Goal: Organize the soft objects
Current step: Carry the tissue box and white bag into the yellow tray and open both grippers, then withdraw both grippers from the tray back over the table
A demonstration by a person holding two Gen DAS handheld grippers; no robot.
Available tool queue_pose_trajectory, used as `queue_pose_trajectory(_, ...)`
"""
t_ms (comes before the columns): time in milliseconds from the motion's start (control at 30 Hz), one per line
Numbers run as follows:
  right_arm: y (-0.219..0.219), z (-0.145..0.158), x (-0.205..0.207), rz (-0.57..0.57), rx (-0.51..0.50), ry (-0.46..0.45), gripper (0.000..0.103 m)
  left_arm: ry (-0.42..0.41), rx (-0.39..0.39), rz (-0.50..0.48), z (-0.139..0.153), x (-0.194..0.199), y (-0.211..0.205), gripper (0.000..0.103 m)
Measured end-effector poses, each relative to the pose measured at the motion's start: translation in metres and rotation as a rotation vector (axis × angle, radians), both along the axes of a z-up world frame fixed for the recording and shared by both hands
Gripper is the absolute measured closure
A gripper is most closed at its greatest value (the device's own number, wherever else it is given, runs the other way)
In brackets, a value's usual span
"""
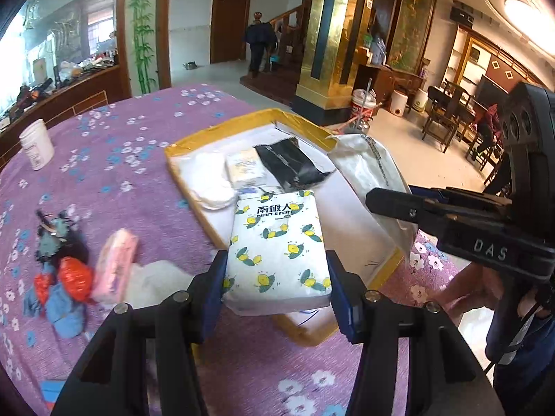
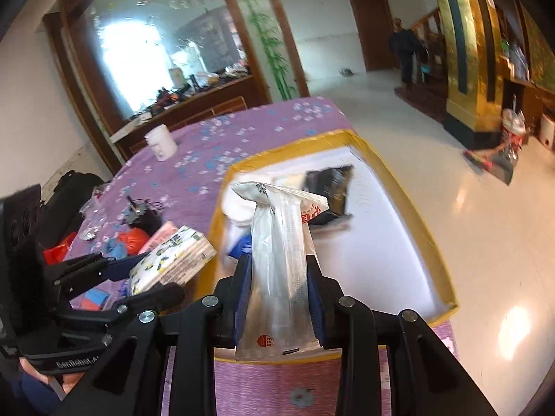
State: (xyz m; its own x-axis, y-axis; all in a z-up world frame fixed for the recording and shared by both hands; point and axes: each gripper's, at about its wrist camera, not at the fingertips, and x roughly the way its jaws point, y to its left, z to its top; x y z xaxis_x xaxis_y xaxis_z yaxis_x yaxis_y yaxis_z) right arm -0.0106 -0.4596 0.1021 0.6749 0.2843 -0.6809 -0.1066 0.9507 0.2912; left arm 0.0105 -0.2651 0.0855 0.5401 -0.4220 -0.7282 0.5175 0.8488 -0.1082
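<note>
My left gripper (image 1: pixel 275 277) is shut on a white tissue pack printed with lemons (image 1: pixel 277 246), held over the near edge of a yellow-rimmed white tray (image 1: pixel 215 131). That pack (image 2: pixel 173 260) and the left gripper (image 2: pixel 138 277) show at the left of the right wrist view. My right gripper (image 2: pixel 279 298) is shut on a clear plastic packet (image 2: pixel 281 249) above the tray's (image 2: pixel 409 208) near side; the packet (image 1: pixel 371 173) and the right gripper (image 1: pixel 399 204) appear at the right of the left wrist view. Inside the tray lie a black pouch (image 1: pixel 291 164), a white bundle (image 1: pixel 208 180) and a pale pack (image 1: pixel 244 168).
On the purple floral tablecloth (image 1: pixel 138 138) lie a pink pack (image 1: pixel 114 267), a red-and-blue cloth heap (image 1: pixel 66 287) and a dark tangled item (image 1: pixel 55 232). A white cup (image 1: pixel 36 144) stands far left. A person (image 1: pixel 260 45) stands by the stairs; chairs (image 1: pixel 447 118) stand at right.
</note>
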Motion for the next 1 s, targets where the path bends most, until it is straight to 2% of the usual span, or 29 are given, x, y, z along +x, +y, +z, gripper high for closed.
queue_pose_trajectory(300, -0.021, -0.021, 0.014, -0.050, -0.007, 0.085, 0.069, 0.064, 0.055, -0.042, -0.032, 0.019, -0.048, 0.050)
queue_pose_trajectory(667, -0.015, -0.038, 0.033, -0.057, 0.015, 0.130, 0.068, 0.078, 0.079, -0.057, -0.048, 0.021, -0.062, 0.050)
queue_pose_trajectory(733, -0.015, -0.039, 0.034, -0.064, 0.015, 0.133, 0.064, 0.079, 0.074, -0.052, -0.049, 0.022, -0.062, 0.050)
queue_pose_trajectory(867, -0.017, -0.039, 0.032, -0.081, 0.033, 0.132, 0.040, 0.091, 0.065, -0.053, -0.049, 0.023, -0.060, 0.046)
queue_pose_trajectory(1000, -0.024, -0.031, 0.020, -0.141, 0.028, 0.071, 0.032, 0.068, 0.067, -0.054, -0.043, 0.017, -0.057, 0.044)
